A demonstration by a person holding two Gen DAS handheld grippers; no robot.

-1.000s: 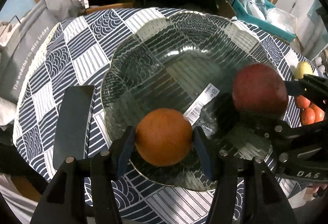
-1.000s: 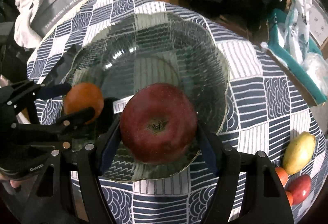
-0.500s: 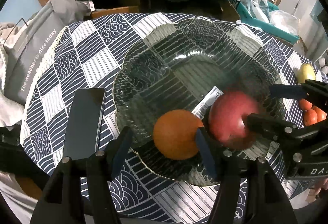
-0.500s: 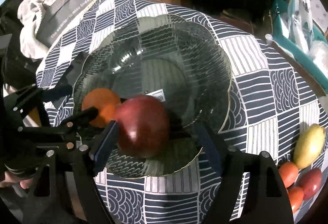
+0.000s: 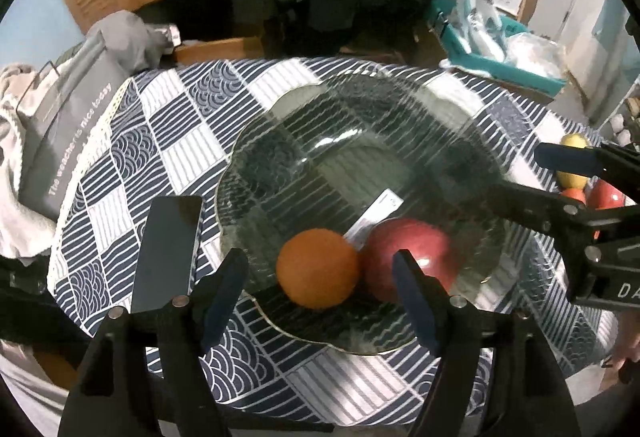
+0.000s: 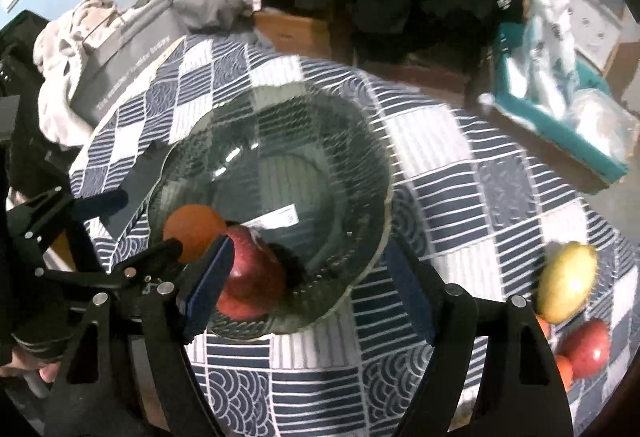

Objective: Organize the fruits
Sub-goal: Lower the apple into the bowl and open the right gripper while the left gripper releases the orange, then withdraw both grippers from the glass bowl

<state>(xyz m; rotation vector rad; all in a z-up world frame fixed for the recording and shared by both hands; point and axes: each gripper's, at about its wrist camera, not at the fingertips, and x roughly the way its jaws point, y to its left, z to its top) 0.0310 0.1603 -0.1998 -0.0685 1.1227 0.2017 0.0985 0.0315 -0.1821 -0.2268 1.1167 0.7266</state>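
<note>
- left gripper (image 5: pixel 320 289) spread wide; orange (image 5: pixel 317 268) sits between its pads, touching neither, in the glass bowl (image 5: pixel 280 141).
- red apple (image 5: pixel 408 261) touches the orange; right gripper (image 6: pixel 308 289) gapes empty, apple by its left pad.
- a second ago both fruits were clamped; now both lie released in the bowl.
- grey bag (image 5: pixel 68 141) reads "the weather is nice today"; white barcode label (image 5: pixel 376 215) lies under the bowl.

Your left claw (image 5: pixel 320 301) is gaping around nothing while the orange (image 5: pixel 317 268) is touching the apple (image 5: pixel 416 257) in the glass bowl (image 5: pixel 280 157).
</note>
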